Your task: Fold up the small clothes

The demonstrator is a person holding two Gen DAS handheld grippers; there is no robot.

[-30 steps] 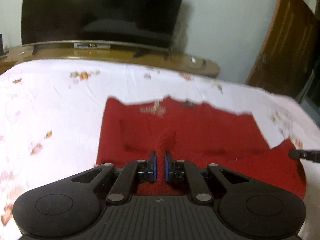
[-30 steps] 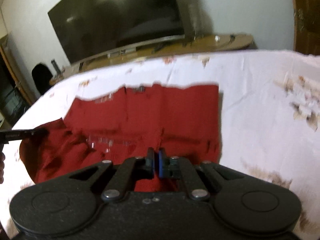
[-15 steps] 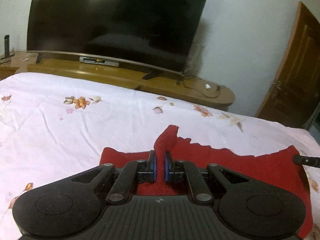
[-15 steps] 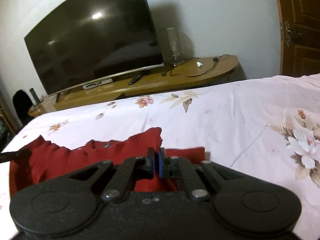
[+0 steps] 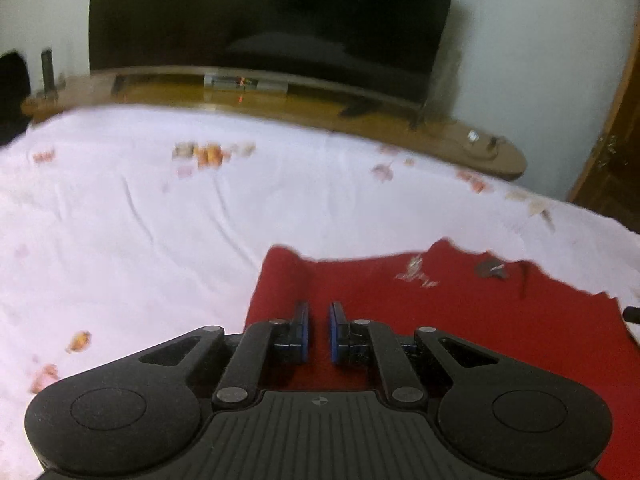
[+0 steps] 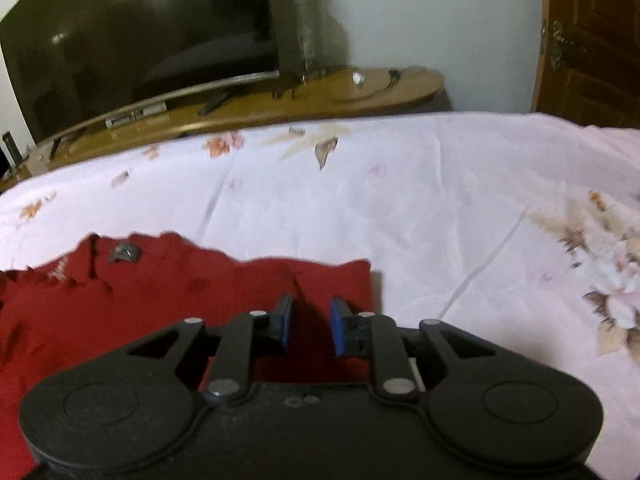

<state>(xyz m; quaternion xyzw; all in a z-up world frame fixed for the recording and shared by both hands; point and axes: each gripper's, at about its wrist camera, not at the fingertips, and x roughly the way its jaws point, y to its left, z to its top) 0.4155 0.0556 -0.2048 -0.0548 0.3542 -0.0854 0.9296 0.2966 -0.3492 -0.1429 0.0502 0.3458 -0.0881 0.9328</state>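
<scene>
Both grippers are standing with their jaws spread and holding nothing. Left gripper (image 5: 319, 330) is sitting at the lower centre of the left wrist frame, its two blue pads (image 5: 305, 328) parted by a narrow gap, with red cloth showing between them. Right gripper (image 6: 309, 326) is occupying the lower centre of the right wrist frame, its two pads (image 6: 335, 326) parted more widely than the left pair.

One red garment (image 5: 460, 320) is lying flat on the floral bedsheet (image 5: 140, 220), filling the lower right of the left wrist frame and the lower left of the right wrist frame (image 6: 140, 300). Its far edge is running unevenly across mid-frame. One dark emblem (image 6: 125, 253) and one patch of pale print (image 5: 416, 272) are showing near that far edge.

One dark television (image 6: 132, 40) is standing in the upper part of both frames on one wooden console (image 6: 320, 96). One brown door (image 6: 592, 40) is occupying the upper right. One dark tip (image 5: 632, 314) is entering at the right edge of the left wrist frame.
</scene>
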